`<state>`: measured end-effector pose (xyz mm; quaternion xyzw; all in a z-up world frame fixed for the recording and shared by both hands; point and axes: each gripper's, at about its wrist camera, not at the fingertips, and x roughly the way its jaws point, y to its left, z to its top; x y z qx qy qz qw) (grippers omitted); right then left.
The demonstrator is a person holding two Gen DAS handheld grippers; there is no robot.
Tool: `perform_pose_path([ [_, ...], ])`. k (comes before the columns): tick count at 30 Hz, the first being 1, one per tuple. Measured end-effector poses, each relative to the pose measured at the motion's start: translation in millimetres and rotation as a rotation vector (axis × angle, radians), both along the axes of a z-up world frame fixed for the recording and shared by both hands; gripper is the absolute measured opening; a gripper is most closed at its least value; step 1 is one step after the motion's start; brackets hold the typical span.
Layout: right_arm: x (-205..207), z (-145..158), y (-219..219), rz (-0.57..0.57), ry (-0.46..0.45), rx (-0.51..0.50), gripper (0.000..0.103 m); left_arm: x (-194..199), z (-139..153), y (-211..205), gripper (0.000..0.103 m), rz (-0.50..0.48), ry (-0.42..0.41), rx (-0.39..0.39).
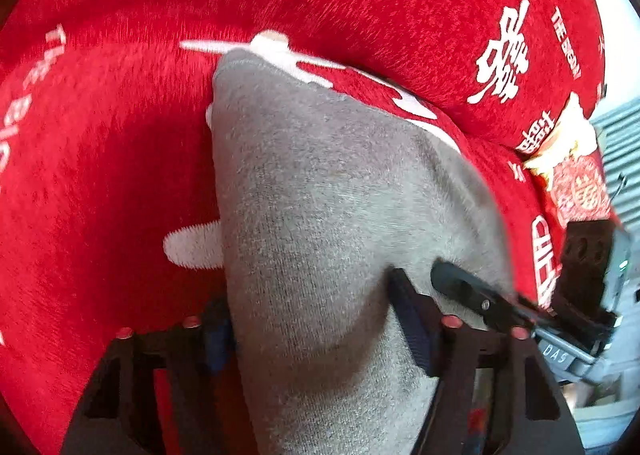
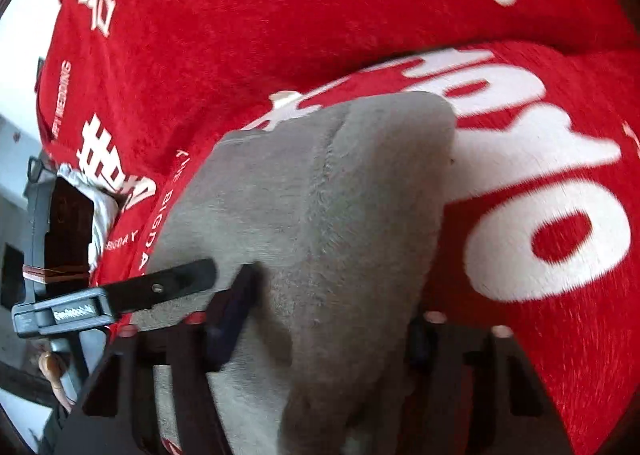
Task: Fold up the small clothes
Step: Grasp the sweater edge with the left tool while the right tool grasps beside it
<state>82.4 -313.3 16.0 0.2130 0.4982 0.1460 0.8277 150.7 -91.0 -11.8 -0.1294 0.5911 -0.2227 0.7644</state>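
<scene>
A grey knit garment [image 1: 320, 215] hangs stretched over a red blanket with white lettering [image 1: 120, 135]. My left gripper [image 1: 316, 319] has its fingers on either side of the garment's near edge, shut on it. In the right wrist view the same grey garment [image 2: 320, 215] runs between my right gripper's [image 2: 332, 315] fingers, which are shut on its other corner. The right gripper's dark finger [image 1: 472, 287] shows at the garment's right edge in the left wrist view. The left gripper's finger [image 2: 160, 287] shows at the left in the right wrist view. The two grippers are close together.
The red blanket [image 2: 280, 35] fills most of both views and has a raised fold behind the garment. A red and gold packet [image 1: 576, 175] lies at the blanket's right edge. A grey ribbed surface [image 1: 624, 151] and pale floor show beyond it.
</scene>
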Motion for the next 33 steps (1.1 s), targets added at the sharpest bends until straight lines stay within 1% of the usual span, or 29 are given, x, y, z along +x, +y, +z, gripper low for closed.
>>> perform_pose_path([
  [1, 0, 5, 3, 0.001, -0.015, -0.012, 0.052, -2, 3, 0, 0.057, 0.001, -0.019, 0.012],
  [3, -1, 10, 10, 0.007, -0.035, -0.048, 0.048, -9, 12, -3, 0.055, 0.000, -0.069, 0.048],
  [6, -5, 19, 24, 0.021, -0.055, -0.140, 0.045, -16, 19, -9, 0.054, -0.010, -0.119, 0.107],
  [7, -6, 22, 26, 0.021, -0.058, -0.151, 0.045, -17, 21, -8, 0.052, -0.011, -0.126, 0.112],
  [10, -9, 32, 35, 0.020, -0.063, -0.184, 0.044, -22, 30, -5, 0.052, -0.013, -0.143, 0.129],
  [13, -13, 40, 50, 0.046, -0.069, -0.213, 0.043, -28, 38, -1, 0.052, -0.013, -0.180, 0.173],
  [17, -18, 44, 74, 0.072, -0.073, -0.254, 0.042, -33, 44, 21, 0.052, 0.016, -0.174, 0.167],
  [23, -26, 47, 100, 0.104, -0.082, -0.278, 0.042, -45, 46, 48, 0.052, 0.038, -0.180, 0.173],
  [33, -38, 48, 124, 0.130, -0.086, -0.299, 0.042, -64, 42, 70, 0.052, 0.067, -0.176, 0.173],
])
